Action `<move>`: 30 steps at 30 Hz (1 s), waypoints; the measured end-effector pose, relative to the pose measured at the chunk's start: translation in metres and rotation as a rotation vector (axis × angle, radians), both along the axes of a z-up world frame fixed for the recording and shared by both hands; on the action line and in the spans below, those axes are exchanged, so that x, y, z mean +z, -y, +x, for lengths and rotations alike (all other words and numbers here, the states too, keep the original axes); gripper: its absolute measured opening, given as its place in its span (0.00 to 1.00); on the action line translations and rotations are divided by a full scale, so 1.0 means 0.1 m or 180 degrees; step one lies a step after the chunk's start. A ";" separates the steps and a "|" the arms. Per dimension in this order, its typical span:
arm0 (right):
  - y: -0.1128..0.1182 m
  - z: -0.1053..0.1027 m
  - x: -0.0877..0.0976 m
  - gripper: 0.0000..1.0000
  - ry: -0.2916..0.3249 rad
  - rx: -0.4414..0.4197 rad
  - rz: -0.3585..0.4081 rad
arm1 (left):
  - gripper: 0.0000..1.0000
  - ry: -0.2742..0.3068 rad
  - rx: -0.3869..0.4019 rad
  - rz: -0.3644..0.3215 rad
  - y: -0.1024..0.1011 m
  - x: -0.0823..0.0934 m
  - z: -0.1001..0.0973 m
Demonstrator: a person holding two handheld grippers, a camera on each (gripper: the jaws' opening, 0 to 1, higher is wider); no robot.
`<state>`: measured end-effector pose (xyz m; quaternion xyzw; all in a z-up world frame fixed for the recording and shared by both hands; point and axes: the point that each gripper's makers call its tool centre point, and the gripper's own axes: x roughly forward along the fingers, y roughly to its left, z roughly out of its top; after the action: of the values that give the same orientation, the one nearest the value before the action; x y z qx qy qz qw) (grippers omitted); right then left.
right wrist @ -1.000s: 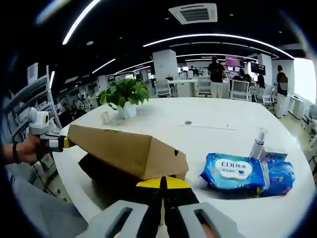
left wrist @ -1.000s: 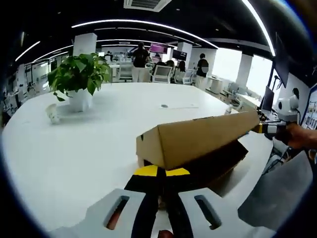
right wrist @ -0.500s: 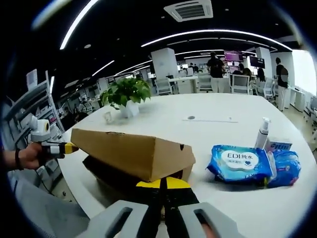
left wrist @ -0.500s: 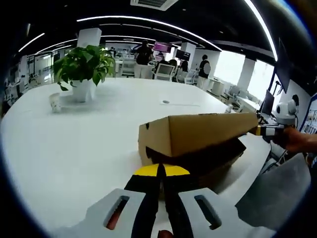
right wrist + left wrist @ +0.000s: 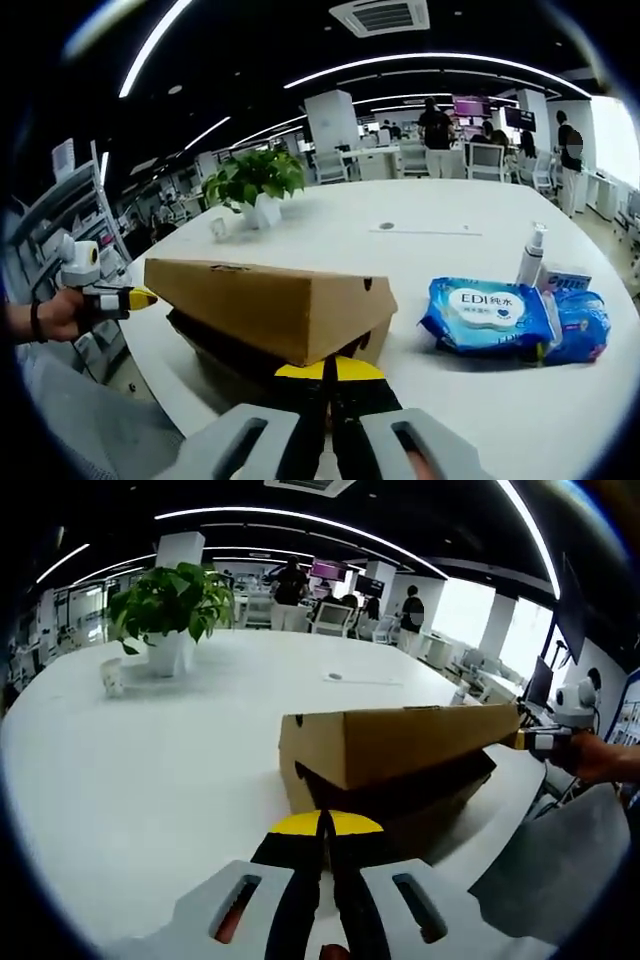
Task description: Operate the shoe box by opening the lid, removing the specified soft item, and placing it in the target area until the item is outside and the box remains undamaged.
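Note:
A brown cardboard shoe box lid [image 5: 410, 742] hangs level over the dark box base [image 5: 440, 798] on the white table. My left gripper [image 5: 325, 823] is shut at the lid's near end, its yellow tips just below the rim. At the far end, my right gripper [image 5: 525, 741] pinches the lid, with a hand [image 5: 600, 758] behind it. In the right gripper view the lid [image 5: 260, 305] runs from my shut right gripper [image 5: 333, 368] to the left gripper [image 5: 138, 297], above the base [image 5: 372, 342]. The box's inside is in shadow.
A blue wipes pack [image 5: 487, 313], a second blue pack [image 5: 578, 326] and a spray bottle [image 5: 531, 258] lie right of the box. A potted plant [image 5: 170, 605] and a small cup [image 5: 113, 676] stand far back. The table edge [image 5: 520, 820] runs close beside the box.
The lid's end at my left gripper has risen, so the lid went from slanted to level. Both views shifted slightly with the hands.

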<state>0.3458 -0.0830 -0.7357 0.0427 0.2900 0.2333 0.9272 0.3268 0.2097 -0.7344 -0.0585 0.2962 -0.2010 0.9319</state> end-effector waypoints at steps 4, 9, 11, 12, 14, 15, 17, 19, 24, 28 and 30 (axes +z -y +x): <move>0.02 -0.01 -0.02 0.00 -0.0017 -0.0023 0.0018 | 0.00 -0.0014 0.0003 0.0008 -0.01 -0.01 -0.02; 0.02 -0.02 -0.05 0.00 -0.0045 -0.0025 0.0023 | 0.00 -0.0031 0.0000 0.0016 0.00 -0.03 -0.04; 0.02 -0.03 -0.06 0.00 -0.0056 -0.0038 0.0047 | 0.00 -0.0041 0.0010 0.0010 0.00 -0.04 -0.05; 0.02 -0.03 -0.06 0.00 -0.0060 -0.0043 0.0062 | 0.00 -0.0046 0.0011 0.0016 0.00 -0.05 -0.05; 0.02 -0.03 -0.08 0.00 -0.0073 -0.0047 0.0072 | 0.00 -0.0063 0.0008 0.0016 0.00 -0.07 -0.07; 0.02 -0.04 -0.09 0.00 -0.0082 -0.0042 0.0075 | 0.00 -0.0066 0.0009 0.0016 0.00 -0.07 -0.07; 0.02 -0.04 -0.11 0.00 -0.0095 -0.0041 0.0073 | 0.00 -0.0083 -0.0010 0.0006 0.02 -0.09 -0.08; 0.02 -0.06 -0.14 0.00 -0.0126 -0.0046 0.0083 | 0.00 -0.0085 -0.0019 0.0011 0.03 -0.09 -0.08; 0.04 -0.09 -0.19 0.00 -0.0170 -0.0070 0.0087 | 0.00 -0.0102 -0.0018 0.0018 0.04 -0.10 -0.09; 0.05 -0.10 -0.21 0.00 -0.0194 -0.0069 0.0078 | 0.00 -0.0129 -0.0029 0.0027 0.04 -0.14 -0.11; 0.06 -0.11 -0.22 0.00 -0.0204 -0.0069 0.0068 | 0.00 -0.0138 -0.0029 0.0024 0.05 -0.15 -0.12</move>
<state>0.3352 -0.0892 -0.7581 0.0632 0.3167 0.2249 0.9193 0.3149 0.2050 -0.7491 -0.0579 0.3174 -0.2028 0.9245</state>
